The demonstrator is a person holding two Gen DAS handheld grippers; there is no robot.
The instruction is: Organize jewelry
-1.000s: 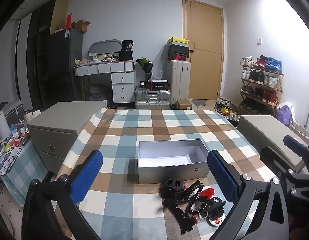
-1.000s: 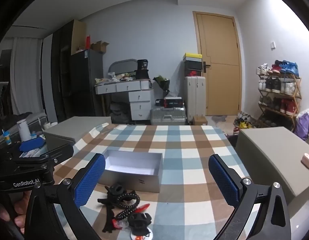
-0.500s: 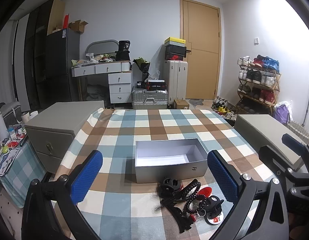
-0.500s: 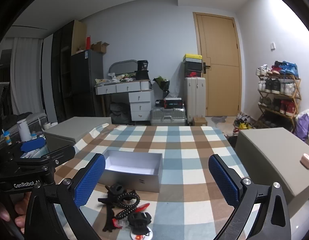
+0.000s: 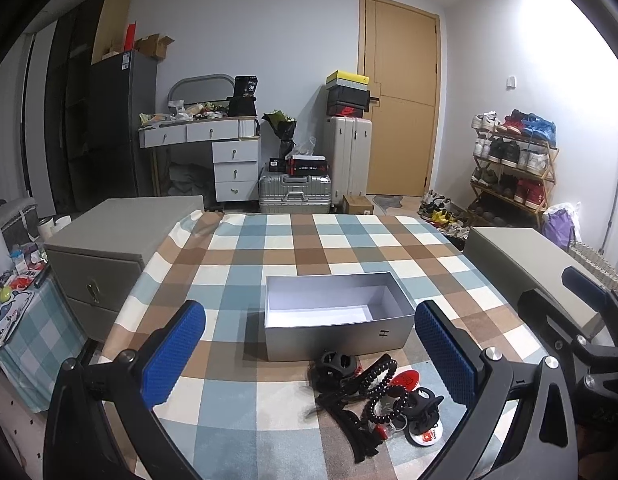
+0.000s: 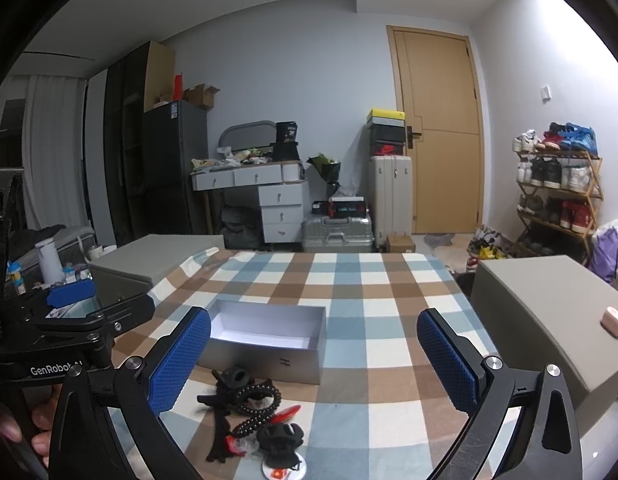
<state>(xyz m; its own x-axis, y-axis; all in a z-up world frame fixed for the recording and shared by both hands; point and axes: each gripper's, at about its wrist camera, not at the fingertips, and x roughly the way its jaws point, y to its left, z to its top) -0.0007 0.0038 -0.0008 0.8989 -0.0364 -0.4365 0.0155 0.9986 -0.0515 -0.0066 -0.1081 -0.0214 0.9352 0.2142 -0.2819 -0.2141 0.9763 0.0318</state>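
An open silver box (image 5: 337, 316) stands empty on the checked tablecloth (image 5: 293, 248); it also shows in the right wrist view (image 6: 265, 338). In front of it lies a pile of jewelry (image 5: 373, 396): black hair clips, a black bead bracelet (image 6: 257, 400), a red piece and a round badge (image 6: 279, 470). My left gripper (image 5: 309, 352) is open and empty, held above the table before the box and pile. My right gripper (image 6: 313, 356) is open and empty, to the right of the pile. Each gripper shows at the edge of the other's view.
Grey cabinets flank the table on the left (image 5: 109, 240) and right (image 6: 549, 312); a small pink case (image 6: 613, 322) lies on the right one. Behind are a drawer desk (image 5: 225, 152), suitcases (image 5: 295, 194), a door and a shoe rack (image 5: 513, 160).
The left wrist view has shifted slightly, so the box and pile sit a little left and higher than before. The right gripper has barely moved. Both stay open.
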